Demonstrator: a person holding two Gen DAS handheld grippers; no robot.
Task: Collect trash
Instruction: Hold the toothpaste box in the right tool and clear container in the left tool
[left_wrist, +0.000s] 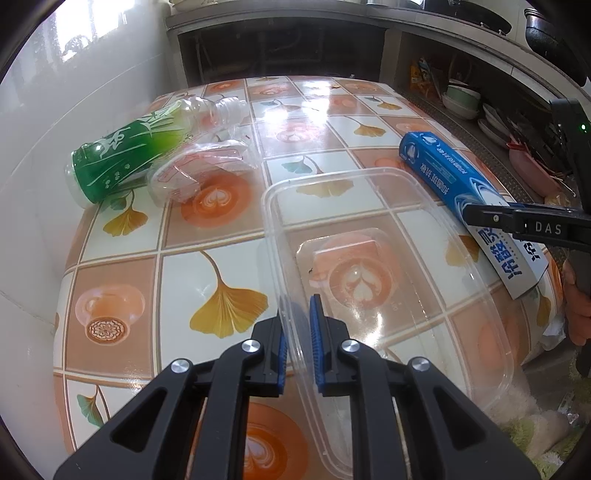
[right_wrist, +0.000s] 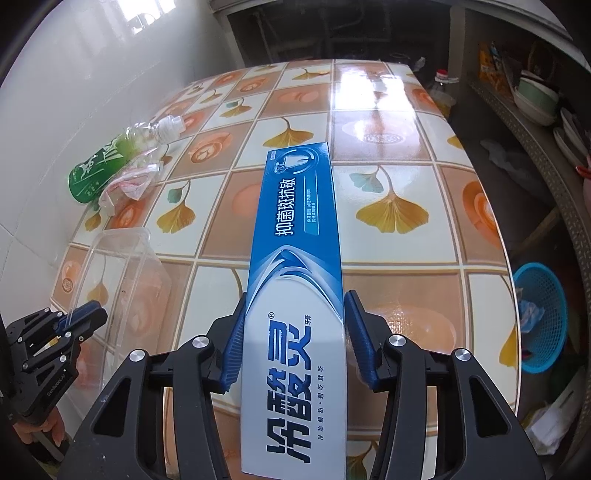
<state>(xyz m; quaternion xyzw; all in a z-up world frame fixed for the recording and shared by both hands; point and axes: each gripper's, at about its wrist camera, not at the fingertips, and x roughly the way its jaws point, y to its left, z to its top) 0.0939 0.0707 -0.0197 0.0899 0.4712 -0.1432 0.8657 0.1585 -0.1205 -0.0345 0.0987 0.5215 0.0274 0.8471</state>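
Tiled table (right_wrist: 388, 258): my left gripper (left_wrist: 297, 334) clamped on clear tub (left_wrist: 388, 258) wall. Right gripper (right_wrist: 293, 339) straddles toothpaste box (right_wrist: 295, 240), not yet pinched; next, close, lift toward blue basket (right_wrist: 543, 317).

Blue toothpaste box (right_wrist: 295, 258) printed 冷酸灵 and 抑菌斑抗敏, right tongs (left_wrist: 532, 225) marked DAS, left tongs (right_wrist: 79, 319) marked GenRobot.AI, green bottle label (left_wrist: 122, 155) characters unreadable

bright daylight | glare on table (right_wrist: 373, 96) | fisheye-bent edges | sharp
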